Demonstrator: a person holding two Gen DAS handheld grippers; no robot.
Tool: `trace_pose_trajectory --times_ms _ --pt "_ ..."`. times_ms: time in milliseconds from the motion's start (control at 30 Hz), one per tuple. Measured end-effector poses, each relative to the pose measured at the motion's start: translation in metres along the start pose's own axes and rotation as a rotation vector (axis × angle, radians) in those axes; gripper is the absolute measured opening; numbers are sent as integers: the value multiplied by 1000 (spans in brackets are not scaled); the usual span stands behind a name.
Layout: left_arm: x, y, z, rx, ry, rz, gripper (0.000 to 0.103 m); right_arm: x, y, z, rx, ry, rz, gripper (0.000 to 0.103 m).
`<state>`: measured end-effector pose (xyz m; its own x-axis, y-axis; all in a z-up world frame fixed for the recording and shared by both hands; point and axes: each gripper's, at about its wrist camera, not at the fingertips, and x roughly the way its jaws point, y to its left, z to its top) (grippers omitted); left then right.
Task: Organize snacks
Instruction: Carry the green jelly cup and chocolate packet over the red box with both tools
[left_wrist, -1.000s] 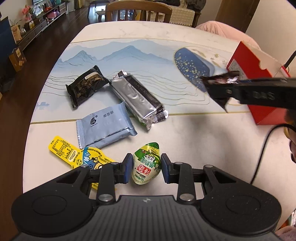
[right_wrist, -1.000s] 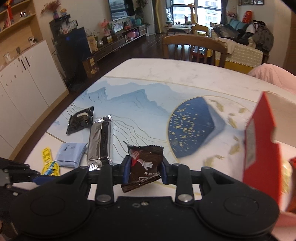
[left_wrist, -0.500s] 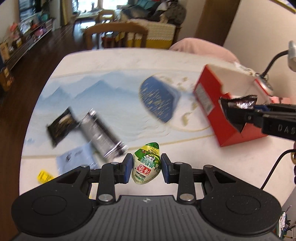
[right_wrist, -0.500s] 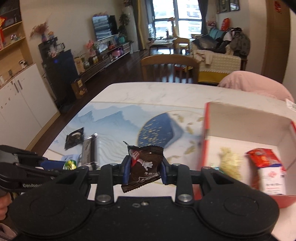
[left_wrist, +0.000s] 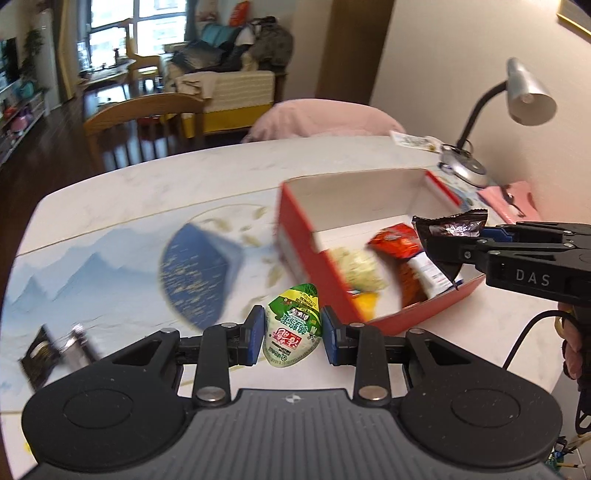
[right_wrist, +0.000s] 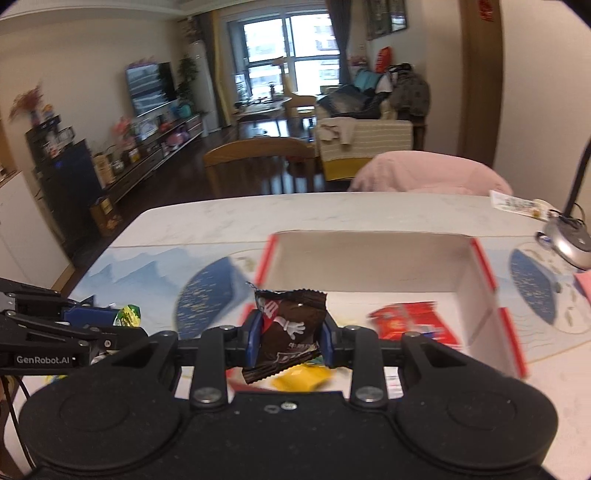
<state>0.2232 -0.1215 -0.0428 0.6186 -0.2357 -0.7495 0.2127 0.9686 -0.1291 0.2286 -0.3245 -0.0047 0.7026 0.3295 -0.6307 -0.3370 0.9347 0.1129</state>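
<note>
My left gripper is shut on a green and white egg-shaped snack pack, held in the air just left of the red box. My right gripper is shut on a brown candy packet and hangs over the open box. In the left wrist view the right gripper reaches in from the right above the box with the brown packet. Inside the box lie a red packet, a pale snack and something yellow.
A desk lamp stands behind the box at the table's far right, next to a pink item. A black packet and a silver packet lie blurred on the blue mat at the left. A wooden chair stands beyond the table.
Both grippers have swung right and upward from the loose snacks toward the red box, each keeping its packet. The box interior has come into view.
</note>
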Motion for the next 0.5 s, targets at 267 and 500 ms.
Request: trace_pose_trajectory --times_ms 267,500 --pt "42 -45 33 47 44 -14 32 11 -62 -4 53 22 -82 31" --pt "82 -68 58 93 80 24 32 26 -104 -9 66 79 -140 31"
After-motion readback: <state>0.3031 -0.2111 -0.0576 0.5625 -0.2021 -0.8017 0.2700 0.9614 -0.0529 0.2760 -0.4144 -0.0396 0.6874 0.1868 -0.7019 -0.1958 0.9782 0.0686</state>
